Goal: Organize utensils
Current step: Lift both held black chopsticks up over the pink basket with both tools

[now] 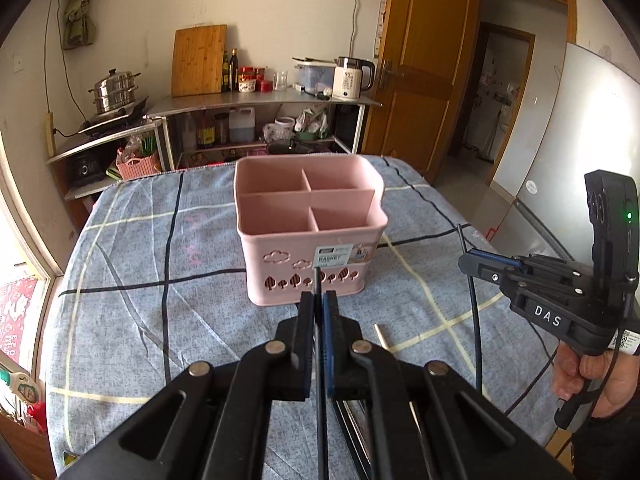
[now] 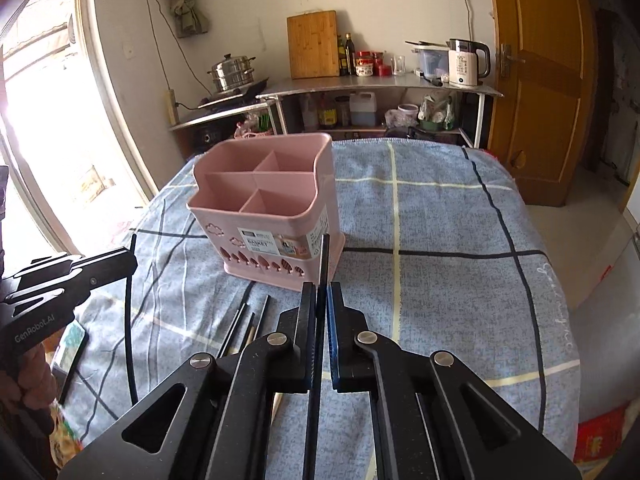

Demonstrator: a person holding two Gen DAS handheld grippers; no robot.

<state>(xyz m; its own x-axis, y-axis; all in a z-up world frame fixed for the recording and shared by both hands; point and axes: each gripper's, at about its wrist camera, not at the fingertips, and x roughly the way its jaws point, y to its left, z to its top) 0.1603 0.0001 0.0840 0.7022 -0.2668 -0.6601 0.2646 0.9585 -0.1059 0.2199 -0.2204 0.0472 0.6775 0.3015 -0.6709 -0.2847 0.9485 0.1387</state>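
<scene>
Chopstick [image 2: 323, 264] pinched in right gripper [image 2: 321, 300], pointing upright toward basket [image 2: 264, 204].

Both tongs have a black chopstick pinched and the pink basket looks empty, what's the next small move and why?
Probably lift the left tongs forward over the pink basket and lower their black chopstick into a compartment. Both tongs are shut on chopsticks, all compartments look empty, and the basket stands just ahead on the blue cloth.
</scene>
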